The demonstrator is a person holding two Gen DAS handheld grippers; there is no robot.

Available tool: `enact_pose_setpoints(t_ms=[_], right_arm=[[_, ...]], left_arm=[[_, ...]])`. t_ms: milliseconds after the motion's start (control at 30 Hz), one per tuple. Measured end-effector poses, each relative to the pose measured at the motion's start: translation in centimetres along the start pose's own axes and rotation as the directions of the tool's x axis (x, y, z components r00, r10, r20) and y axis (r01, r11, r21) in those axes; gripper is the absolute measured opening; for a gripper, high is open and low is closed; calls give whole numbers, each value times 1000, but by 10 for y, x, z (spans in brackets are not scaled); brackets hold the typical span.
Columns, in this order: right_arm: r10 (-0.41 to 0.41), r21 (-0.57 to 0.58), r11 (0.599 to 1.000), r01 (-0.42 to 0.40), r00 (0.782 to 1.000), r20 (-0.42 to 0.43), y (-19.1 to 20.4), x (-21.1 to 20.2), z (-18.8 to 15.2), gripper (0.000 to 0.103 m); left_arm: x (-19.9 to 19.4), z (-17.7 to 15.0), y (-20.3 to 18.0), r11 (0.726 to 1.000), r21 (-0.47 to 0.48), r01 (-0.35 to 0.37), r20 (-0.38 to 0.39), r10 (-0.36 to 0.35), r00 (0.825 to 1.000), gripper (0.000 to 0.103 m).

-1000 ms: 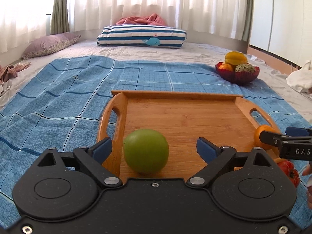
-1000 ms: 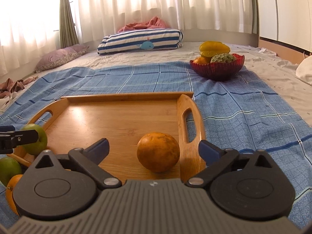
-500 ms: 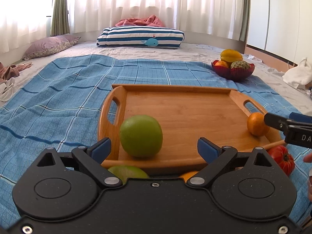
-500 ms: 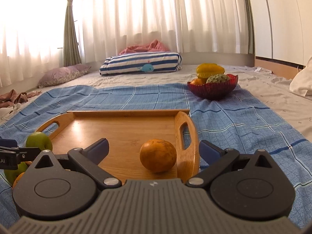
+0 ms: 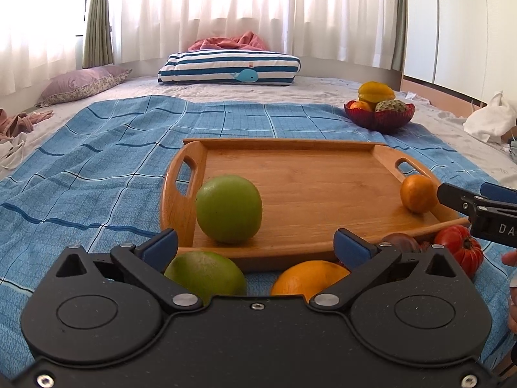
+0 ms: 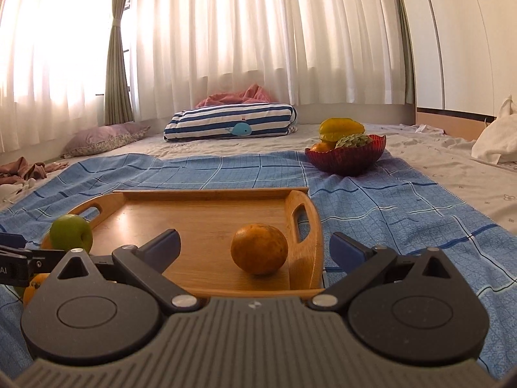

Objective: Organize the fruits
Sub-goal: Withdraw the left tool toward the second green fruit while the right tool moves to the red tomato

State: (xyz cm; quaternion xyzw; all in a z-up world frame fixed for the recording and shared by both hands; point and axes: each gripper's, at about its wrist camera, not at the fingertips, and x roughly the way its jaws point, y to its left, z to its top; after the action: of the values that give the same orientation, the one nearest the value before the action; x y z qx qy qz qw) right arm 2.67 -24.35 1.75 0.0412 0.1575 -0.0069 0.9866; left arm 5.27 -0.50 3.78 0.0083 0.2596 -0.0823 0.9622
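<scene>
Ahead of the left tool (image 5: pixel 255 247) the tray (image 5: pixel 303 144) carries an apple (image 5: pixel 228 208) left, an orange (image 5: pixel 417 193) right. A fruit bowl (image 5: pixel 379 114) sits beyond, right

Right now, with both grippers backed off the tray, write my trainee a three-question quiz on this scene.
1. True or false: the round green apple lies inside the wooden handled tray.
2. Which fruit lies on the blue checked blanket, outside the tray's near edge? A) the ribbed red tomato B) the small orange citrus fruit C) the yellow starfruit
3. Fill in: the left gripper and the right gripper both stand ____.

Key: 1 true. 2 A; the citrus lies in the tray, the starfruit in the red glass bowl. 3 open, holding nothing.
</scene>
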Motion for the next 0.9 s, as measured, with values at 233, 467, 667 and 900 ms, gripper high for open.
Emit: enact_pose_setpoints(t_ms=[233, 467, 667, 900], right_arm=[[-9, 43, 999, 8, 1000, 10, -4, -9, -13, 103], [-33, 64, 997, 32, 999, 11, -5, -15, -25, 103], [-76, 60, 995, 75, 997, 18, -2, -21, -29, 103], [-67, 54, 996, 67, 998, -2, 5, -25, -33, 103]], left_arm=[[-8, -10, 2, 1000, -9, -7, 31, 7, 999, 103], [-13, -15, 7, 999, -42, -4, 55, 7, 998, 103], [-19, -21, 14, 998, -69, 2, 89, 4, 996, 103], [-21, -24, 27, 995, -96, -30, 71, 37, 997, 103]])
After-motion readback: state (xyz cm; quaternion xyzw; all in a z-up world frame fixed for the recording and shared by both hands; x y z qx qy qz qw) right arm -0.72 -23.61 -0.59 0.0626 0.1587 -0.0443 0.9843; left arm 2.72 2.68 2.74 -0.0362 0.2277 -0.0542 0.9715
